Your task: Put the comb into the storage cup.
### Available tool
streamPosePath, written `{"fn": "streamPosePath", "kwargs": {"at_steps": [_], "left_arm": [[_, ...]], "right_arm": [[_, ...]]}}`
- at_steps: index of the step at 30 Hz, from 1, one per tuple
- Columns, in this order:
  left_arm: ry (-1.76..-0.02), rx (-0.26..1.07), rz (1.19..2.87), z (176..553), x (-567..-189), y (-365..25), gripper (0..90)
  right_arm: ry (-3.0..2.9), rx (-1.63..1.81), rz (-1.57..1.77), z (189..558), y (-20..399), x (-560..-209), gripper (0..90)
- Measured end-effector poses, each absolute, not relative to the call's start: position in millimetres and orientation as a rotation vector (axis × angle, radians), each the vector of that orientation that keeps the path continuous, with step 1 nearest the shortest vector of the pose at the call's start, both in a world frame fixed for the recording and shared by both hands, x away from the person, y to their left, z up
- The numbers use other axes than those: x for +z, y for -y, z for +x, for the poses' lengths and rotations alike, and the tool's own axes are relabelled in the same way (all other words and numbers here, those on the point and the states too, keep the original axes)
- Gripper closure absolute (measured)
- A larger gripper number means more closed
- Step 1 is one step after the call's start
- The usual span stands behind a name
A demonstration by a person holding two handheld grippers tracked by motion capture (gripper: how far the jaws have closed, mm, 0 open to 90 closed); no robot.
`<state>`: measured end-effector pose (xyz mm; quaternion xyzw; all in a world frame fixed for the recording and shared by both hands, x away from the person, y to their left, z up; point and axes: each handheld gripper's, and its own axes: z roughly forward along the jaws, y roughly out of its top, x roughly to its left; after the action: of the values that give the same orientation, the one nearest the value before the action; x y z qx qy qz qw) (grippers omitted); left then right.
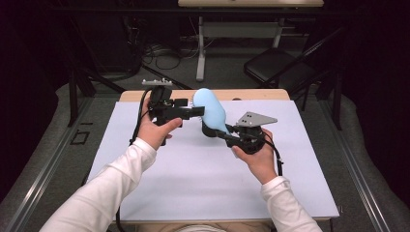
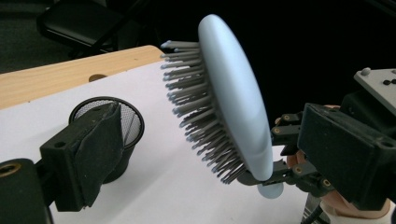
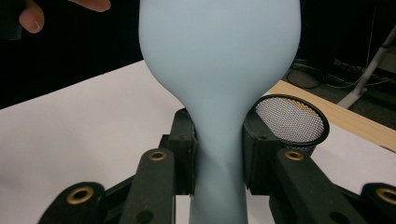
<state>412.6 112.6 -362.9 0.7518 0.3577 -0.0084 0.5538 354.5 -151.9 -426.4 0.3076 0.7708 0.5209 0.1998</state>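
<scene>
My right gripper [image 1: 227, 130] is clamped on the handle of the light blue hairbrush [image 1: 210, 110], holding it up off the white surface [image 1: 193, 183] in the high view, brush head tilted up and away from me. My left gripper [image 1: 186, 113] sits just beside the brush head on its bristle side, jaws apart and holding nothing. A black mesh cup [image 1: 209, 129] stands under the brush. There is broad bare room on the near half of the surface; the wooden far edge [image 1: 135, 95] lies close behind the grippers.

In the left gripper view, one padded jaw rises at the lower left, clear of the grey bristles [image 2: 201, 107]. The cup [image 2: 126, 122] stands behind it.

In the right gripper view, both jaws press the narrow neck of the hairbrush [image 3: 219, 140], with the cup [image 3: 292, 120] just to the right.

I can read no writing anywhere.
</scene>
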Motion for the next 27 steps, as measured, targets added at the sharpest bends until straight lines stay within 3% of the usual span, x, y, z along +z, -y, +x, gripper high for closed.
{"fn": "streamPosePath", "kwargs": {"at_steps": [27], "left_arm": [[-0.858, -0.078, 1.783, 422, -363, -91, 10.8]], "right_arm": [[-2.152, 1.461, 0.838, 352, 148, -426, 69.6]]}}
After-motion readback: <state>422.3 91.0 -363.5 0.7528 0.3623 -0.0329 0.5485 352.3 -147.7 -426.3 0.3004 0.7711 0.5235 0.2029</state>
